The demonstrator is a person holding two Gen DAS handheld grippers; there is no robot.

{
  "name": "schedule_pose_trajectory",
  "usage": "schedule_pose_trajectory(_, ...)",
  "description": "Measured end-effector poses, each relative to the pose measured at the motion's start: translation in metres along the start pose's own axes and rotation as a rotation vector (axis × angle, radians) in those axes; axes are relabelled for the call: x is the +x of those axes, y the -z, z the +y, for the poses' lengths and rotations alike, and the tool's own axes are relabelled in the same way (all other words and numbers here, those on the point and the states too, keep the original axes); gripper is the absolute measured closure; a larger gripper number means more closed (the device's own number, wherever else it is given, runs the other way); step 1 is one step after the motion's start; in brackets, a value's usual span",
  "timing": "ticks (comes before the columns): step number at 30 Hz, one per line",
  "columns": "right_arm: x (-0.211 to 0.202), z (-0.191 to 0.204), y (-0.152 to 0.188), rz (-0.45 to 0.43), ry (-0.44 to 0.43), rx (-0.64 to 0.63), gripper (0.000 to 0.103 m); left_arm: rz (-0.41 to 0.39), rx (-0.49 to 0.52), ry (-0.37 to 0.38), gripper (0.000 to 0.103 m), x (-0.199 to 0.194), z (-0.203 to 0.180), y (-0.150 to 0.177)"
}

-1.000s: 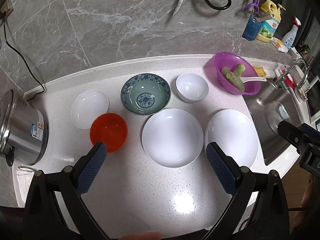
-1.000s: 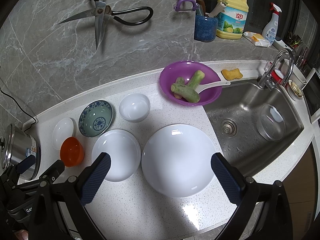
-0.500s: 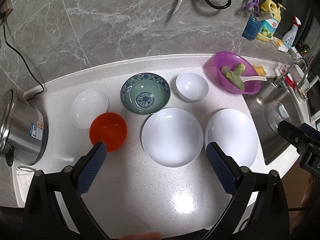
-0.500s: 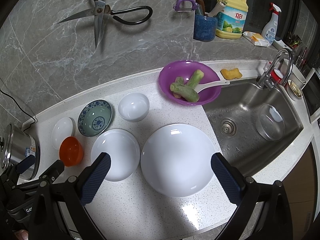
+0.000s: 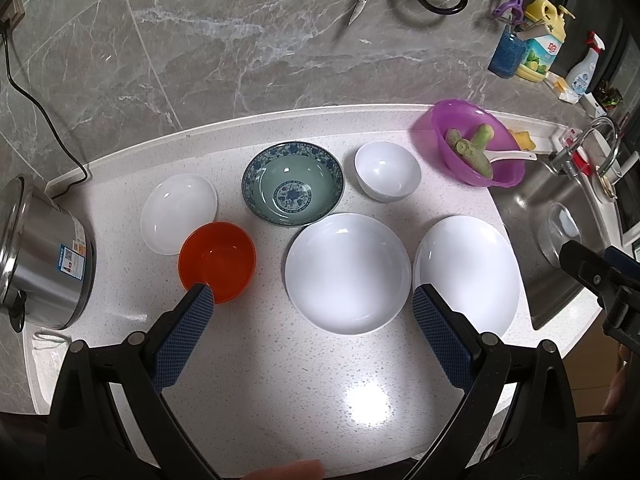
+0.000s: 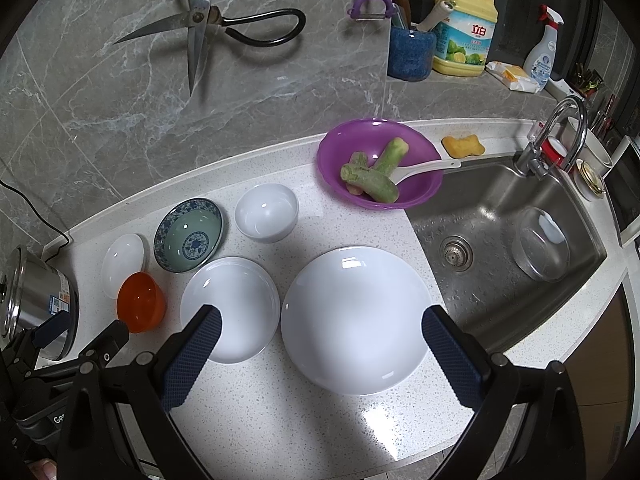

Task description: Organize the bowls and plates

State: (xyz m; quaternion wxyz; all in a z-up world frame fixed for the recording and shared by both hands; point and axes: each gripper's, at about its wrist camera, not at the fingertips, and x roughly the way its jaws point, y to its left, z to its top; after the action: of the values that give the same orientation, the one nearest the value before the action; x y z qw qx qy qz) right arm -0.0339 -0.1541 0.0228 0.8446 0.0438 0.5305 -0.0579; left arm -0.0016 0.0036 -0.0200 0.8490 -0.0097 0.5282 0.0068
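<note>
On the white counter stand a large white plate (image 6: 354,318), a deep white plate (image 5: 347,272) left of it, a blue patterned bowl (image 5: 293,182), a small white bowl (image 5: 387,171), a small white dish (image 5: 179,212) and an orange bowl (image 5: 217,260). My left gripper (image 5: 312,300) is open and empty, above the counter in front of the deep white plate and orange bowl. My right gripper (image 6: 320,320) is open and empty, its fingers either side of the large white plate, above it.
A purple bowl (image 6: 380,162) with green vegetable pieces and a white spoon sits by the sink (image 6: 508,236), which holds a glass bowl. A steel pot (image 5: 36,256) stands at the far left. Scissors and a peeler hang on the wall; bottles stand behind the sink.
Both views have shifted very slightly; the dishes have not moved and both grippers stay open.
</note>
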Motion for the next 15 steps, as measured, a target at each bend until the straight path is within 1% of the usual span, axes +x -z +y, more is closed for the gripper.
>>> schedule_pose_trajectory(2, -0.001, 0.002, -0.002, 0.002, 0.0, 0.001, 0.001, 0.001, 0.0, 0.006, 0.002, 0.001, 0.001, -0.001)
schedule_pose_trajectory(5, 0.0, 0.002, 0.004, 0.009, -0.001, 0.006, 0.001, -0.003, 0.002, 0.012, 0.002, 0.004, 0.003, 0.0)
schedule_pose_trajectory(6, 0.0, 0.004, 0.001, 0.011, -0.002, 0.007, 0.001, -0.007, 0.0, 0.014, 0.002, 0.006, 0.004, 0.001)
schedule_pose_trajectory(9, 0.0, 0.004, 0.004, -0.007, -0.04, 0.005, 0.001, -0.03, -0.004, 0.034, 0.002, 0.013, 0.01, 0.009)
schedule_pose_trajectory(10, 0.001, 0.004, 0.006, -0.022, -0.058, 0.0, 0.001, -0.042, -0.013, 0.056, 0.002, 0.019, 0.015, 0.016)
schedule_pose_trajectory(12, 0.001, 0.0, 0.015, -0.078, -0.094, -0.013, 0.001, -0.025, -0.039, 0.106, 0.003, 0.03, 0.023, 0.031)
schedule_pose_trajectory(14, 0.001, -0.008, 0.027, -0.15, -0.123, -0.03, 0.001, 0.028, -0.067, 0.207, 0.004, 0.052, 0.032, 0.055)
schedule_pose_trajectory(15, 0.003, -0.015, 0.034, -0.176, -0.127, -0.036, 0.001, 0.06, -0.079, 0.243, 0.004, 0.062, 0.036, 0.065)
